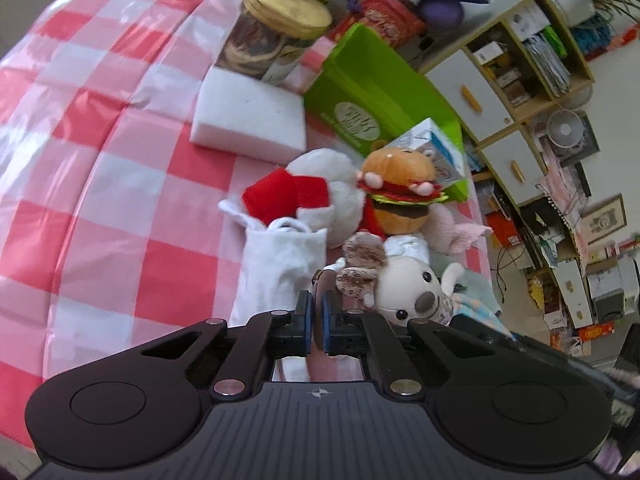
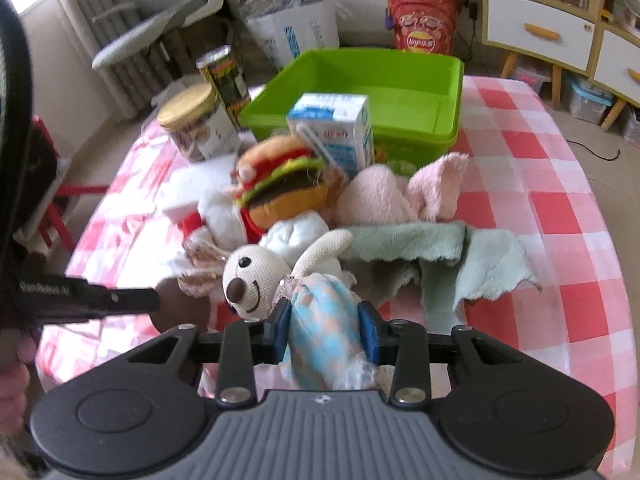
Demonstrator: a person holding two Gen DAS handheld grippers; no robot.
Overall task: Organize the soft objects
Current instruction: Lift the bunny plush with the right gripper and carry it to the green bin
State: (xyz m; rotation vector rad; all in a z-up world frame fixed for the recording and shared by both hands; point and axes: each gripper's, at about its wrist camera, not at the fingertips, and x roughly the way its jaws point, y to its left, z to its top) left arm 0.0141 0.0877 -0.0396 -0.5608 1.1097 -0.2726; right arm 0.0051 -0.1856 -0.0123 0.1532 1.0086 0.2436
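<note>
A pile of soft things lies on the checked table: a hamburger plush [image 1: 400, 188] [image 2: 280, 180], a white plush with red parts [image 1: 320, 192], a cream bunny [image 1: 412, 288] [image 2: 256, 280], a pink towel [image 2: 396, 196], a pale green cloth [image 2: 440, 256]. My left gripper [image 1: 317, 304] is shut on the bunny's patterned ear [image 1: 356, 268]. My right gripper [image 2: 323, 316] is shut on the bunny's blue and orange checked body [image 2: 324, 332]. A green bin [image 1: 380, 88] [image 2: 360, 84] stands behind the pile.
A milk carton [image 2: 336, 132] [image 1: 436, 144] stands against the bin's front. A gold-lidded jar [image 1: 276, 36] [image 2: 196, 124], a dark can [image 2: 226, 76] and a white foam block [image 1: 248, 116] are left of the bin. A white cloth bag [image 1: 280, 268] lies by the pile.
</note>
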